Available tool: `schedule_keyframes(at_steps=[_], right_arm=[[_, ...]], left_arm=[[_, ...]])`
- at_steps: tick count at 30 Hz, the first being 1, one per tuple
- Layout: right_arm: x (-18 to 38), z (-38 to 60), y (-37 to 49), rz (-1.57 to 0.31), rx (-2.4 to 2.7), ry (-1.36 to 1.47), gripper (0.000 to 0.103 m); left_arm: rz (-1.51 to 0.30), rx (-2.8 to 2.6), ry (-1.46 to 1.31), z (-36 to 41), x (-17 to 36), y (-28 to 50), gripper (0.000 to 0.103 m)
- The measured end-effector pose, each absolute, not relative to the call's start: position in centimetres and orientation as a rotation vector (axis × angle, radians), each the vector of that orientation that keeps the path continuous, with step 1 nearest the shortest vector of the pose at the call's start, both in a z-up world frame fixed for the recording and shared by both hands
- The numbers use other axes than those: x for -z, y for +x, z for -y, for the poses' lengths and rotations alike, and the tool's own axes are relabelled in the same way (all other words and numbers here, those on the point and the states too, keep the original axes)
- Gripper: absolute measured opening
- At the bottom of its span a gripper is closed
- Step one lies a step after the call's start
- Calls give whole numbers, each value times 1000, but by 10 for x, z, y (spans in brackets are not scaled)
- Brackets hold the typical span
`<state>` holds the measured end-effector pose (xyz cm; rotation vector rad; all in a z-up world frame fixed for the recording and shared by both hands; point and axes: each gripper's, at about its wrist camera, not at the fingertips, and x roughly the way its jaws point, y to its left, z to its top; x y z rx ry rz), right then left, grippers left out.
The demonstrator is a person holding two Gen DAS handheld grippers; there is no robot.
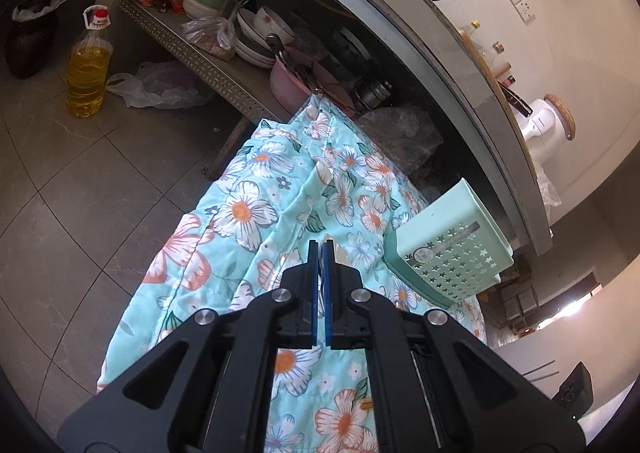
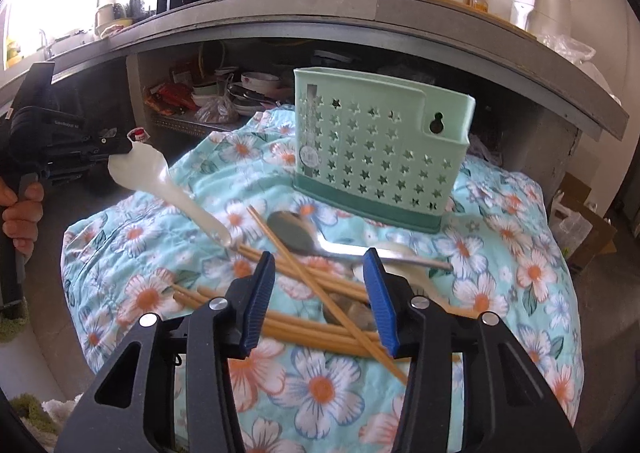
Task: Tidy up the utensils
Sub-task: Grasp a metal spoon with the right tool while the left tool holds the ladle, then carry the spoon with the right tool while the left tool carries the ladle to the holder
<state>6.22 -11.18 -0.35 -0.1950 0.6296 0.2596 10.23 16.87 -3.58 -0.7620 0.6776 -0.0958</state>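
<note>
Though blurred, gripper (image 2: 120,145) lettering shows faintly.

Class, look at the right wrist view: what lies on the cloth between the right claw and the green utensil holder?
Chopsticks and a metal spoon lie between the right claw and the green utensil holder, in the right wrist view.

Mint holder (image 2: 380,149) upright, chopsticks (image 2: 320,293) crossed (spoons (image 2: 304,237) among them)

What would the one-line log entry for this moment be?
left gripper: shut on white spoon, lifted | right gripper: open above chopsticks | green holder: upright on floral cloth
</note>
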Motion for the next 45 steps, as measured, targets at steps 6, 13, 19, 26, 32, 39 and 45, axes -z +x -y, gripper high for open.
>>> schedule_keyframes(at_steps=[6, 13, 19, 26, 32, 39, 45], right_arm=[[20, 94, 108, -688, -258, -349, 32], [56, 84, 143, -831, -358, -503, 32], [51, 78, 157, -903, -495, -573, 32], [53, 59, 160, -902, -575, -718, 32], [59, 37, 152, -811, -554, -802, 32], [68, 23, 140, -706, -464, -909, 29], [59, 33, 150, -692, -412, -823, 4]], left_arm=[[-663, 55, -780, -180, 41, 99, 1], [-664, 54, -779, -185, 48, 102, 1], [-662, 61, -793, -188, 52, 106, 1], [-664, 63, -798, -190, 55, 110, 1], [-673, 62, -805, -191, 59, 115, 1], [-673, 60, -805, -192, 60, 116, 1], [-660, 50, -798, -195, 55, 114, 1]])
